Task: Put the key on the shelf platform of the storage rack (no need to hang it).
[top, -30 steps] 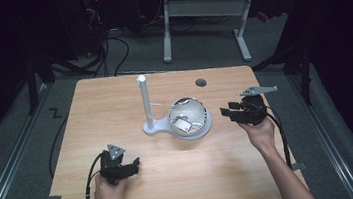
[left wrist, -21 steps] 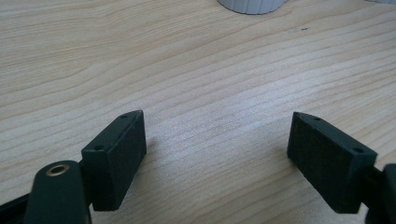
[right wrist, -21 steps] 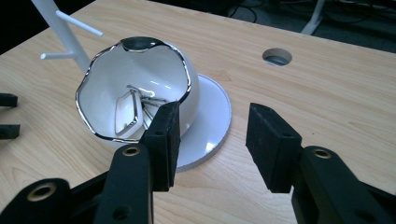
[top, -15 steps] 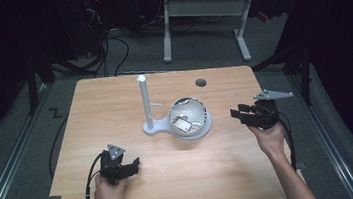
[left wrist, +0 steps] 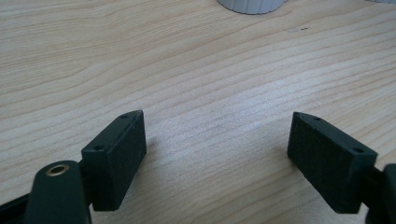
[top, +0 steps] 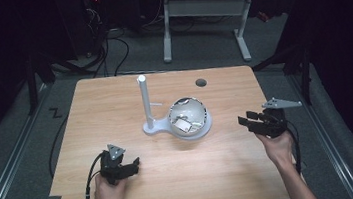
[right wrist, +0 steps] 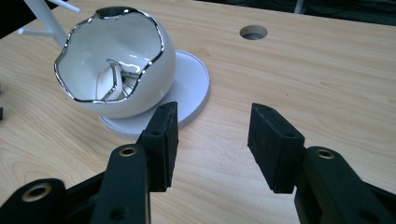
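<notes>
High view: wooden table [top: 173, 180], person's forearms in from the bottom. White egg-shaped bowl [top: 188, 117] sits on the round base [top: 207, 127] of a white stand, near table centre; upright post [top: 144, 103] just left of it. Round hole [top: 201, 82] in the table top, beyond the bowl.

Left gripper [top: 122, 167] low on the table, near front-left, well apart from the bowl. Right gripper [top: 253, 122] to the bowl's right, near but not touching, jaws pointing toward it.

Left gripper view gives what the high view cannot: left gripper [left wrist: 217, 140] jaws spread wide, bare wood grain between them, nothing held. A white ribbed edge [left wrist: 252, 5] shows at top.

Right gripper view: right gripper [right wrist: 212, 128] jaws parted a moderate gap (they have just been opening a little), nothing between them but table.

Bowl [right wrist: 116, 65] close up: glossy white, tilted, wavy silver-edged rim, opening facing the camera; a small white piece [right wrist: 112, 81] lies inside (cannot tell what). Base disc [right wrist: 189, 86] extends beyond the bowl.
</notes>
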